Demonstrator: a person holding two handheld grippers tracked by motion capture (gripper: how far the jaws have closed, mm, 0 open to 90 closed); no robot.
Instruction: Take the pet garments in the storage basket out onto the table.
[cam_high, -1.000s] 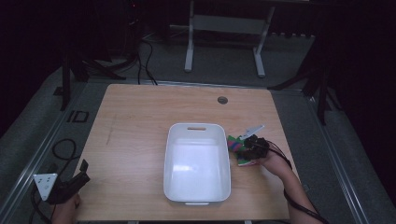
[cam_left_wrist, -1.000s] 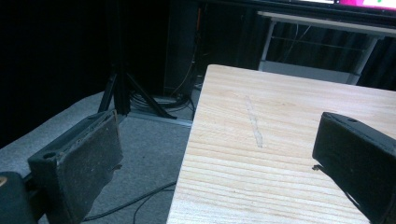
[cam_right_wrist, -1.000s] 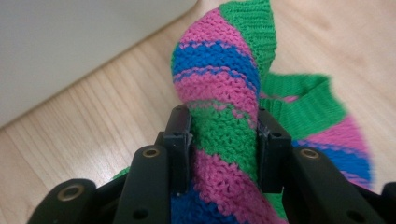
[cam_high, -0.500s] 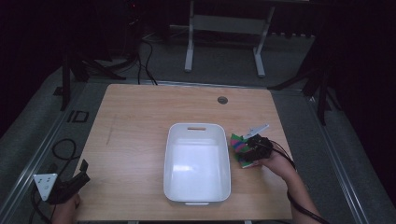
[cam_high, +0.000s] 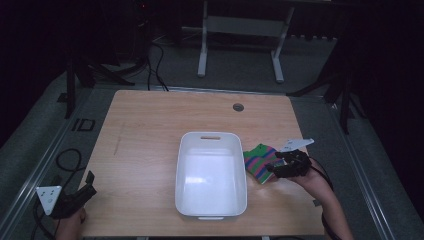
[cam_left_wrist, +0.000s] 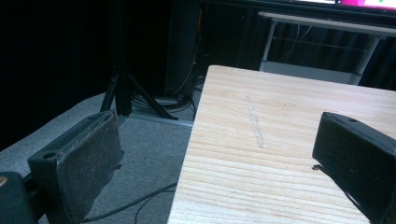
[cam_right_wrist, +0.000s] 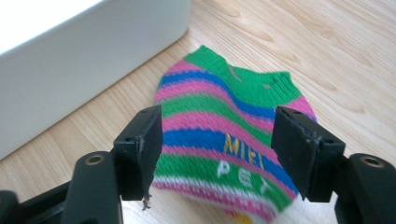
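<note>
A striped knitted cloth (cam_right_wrist: 224, 140) in green, pink and blue, with the letters "MIEL PET" on it, lies flat on the wooden bench (cam_high: 150, 130) just beside the right wall of the white tub (cam_high: 211, 175). The right gripper (cam_right_wrist: 219, 149) hangs above the cloth's near end on the side away from the tub, its fingers (cam_right_wrist: 142, 144) having just been opening, now released and apart with the cloth seen between them but not pressed. Well away from the tub, at the bench's near left corner, the left gripper (cam_high: 67, 200) has its fingers (cam_left_wrist: 84, 163) spread wide on nothing, one over the bench edge and one over the grey floor (cam_left_wrist: 140, 154).
</note>
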